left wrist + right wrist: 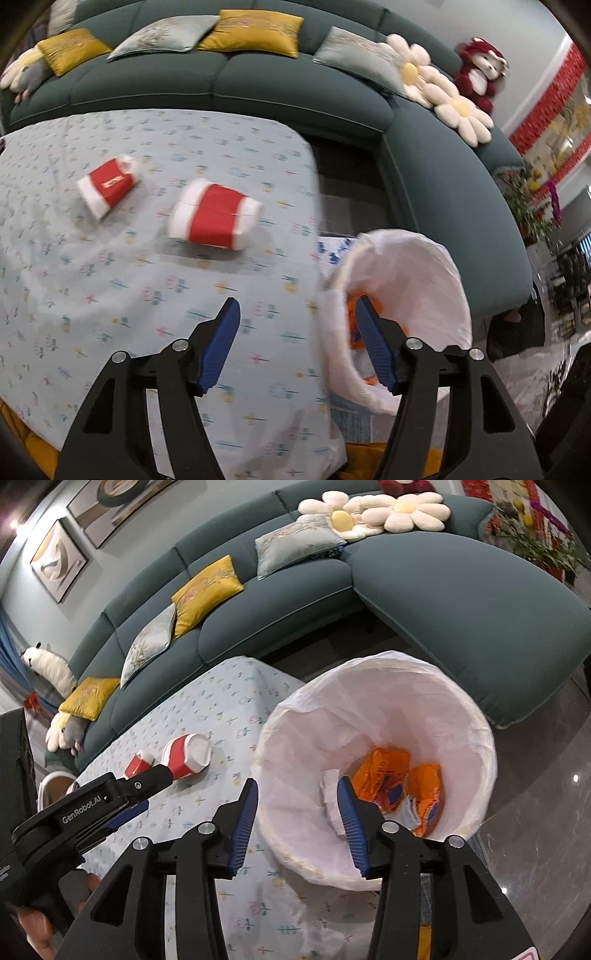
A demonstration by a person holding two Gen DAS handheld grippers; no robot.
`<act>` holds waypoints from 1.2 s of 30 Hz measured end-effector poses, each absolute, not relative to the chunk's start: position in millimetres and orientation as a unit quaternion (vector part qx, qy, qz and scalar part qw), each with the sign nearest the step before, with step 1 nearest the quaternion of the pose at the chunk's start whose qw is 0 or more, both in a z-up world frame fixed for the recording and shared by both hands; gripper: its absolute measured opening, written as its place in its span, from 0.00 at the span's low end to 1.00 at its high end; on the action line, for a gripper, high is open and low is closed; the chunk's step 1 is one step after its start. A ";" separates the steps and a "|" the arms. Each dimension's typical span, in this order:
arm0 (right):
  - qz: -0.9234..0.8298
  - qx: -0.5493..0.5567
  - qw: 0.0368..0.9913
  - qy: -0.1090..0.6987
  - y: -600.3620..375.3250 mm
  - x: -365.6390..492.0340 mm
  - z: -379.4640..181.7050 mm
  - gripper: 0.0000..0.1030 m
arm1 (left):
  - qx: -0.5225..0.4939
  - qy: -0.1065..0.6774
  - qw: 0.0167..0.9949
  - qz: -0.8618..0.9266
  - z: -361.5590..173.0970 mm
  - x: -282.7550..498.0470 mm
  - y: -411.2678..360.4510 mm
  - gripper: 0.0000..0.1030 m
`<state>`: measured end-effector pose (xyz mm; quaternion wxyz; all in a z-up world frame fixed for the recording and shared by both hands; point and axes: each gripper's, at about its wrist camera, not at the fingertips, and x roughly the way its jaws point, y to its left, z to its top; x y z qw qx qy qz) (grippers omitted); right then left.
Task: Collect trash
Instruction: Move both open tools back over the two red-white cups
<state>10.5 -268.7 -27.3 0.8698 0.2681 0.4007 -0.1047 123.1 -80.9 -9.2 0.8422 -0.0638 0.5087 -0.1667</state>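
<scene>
- Lying on the worktop (pixel 110 295): two crushed red cups (pixel 216 216) (pixel 109 186).
- Left gripper (pixel 295 314) jaws wide, empty.
- Right gripper (pixel 297 794) jaws part-open, empty, over the bin (pixel 476 709) holding orange wrappers (pixel 384 771).

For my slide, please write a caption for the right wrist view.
Open right gripper above lined bin holding orange wrappers; two crushed cups remain on the table.

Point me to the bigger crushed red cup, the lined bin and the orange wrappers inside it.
Bigger crushed red cup (pixel 214 216), left wrist view, on its red band.
Lined bin (pixel 476 716), right wrist view, on the liner's far rim.
Orange wrappers (pixel 384 771), right wrist view, on the left wrapper's face.
</scene>
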 end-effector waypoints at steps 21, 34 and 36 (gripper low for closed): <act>-0.043 0.202 0.868 0.451 -164.3 86.5 -38.6 0.59 | -0.120 0.505 0.853 -0.059 -34.7 174.7 56.8 0.65; -0.015 0.176 0.861 0.476 -120.8 152.7 -59.4 0.63 | -0.131 0.507 0.851 -0.041 -54.5 235.0 98.2 0.66; -0.015 0.175 0.861 0.478 -117.9 160.7 -61.5 0.65 | -0.126 0.514 0.847 -0.048 -60.1 246.0 96.2 0.66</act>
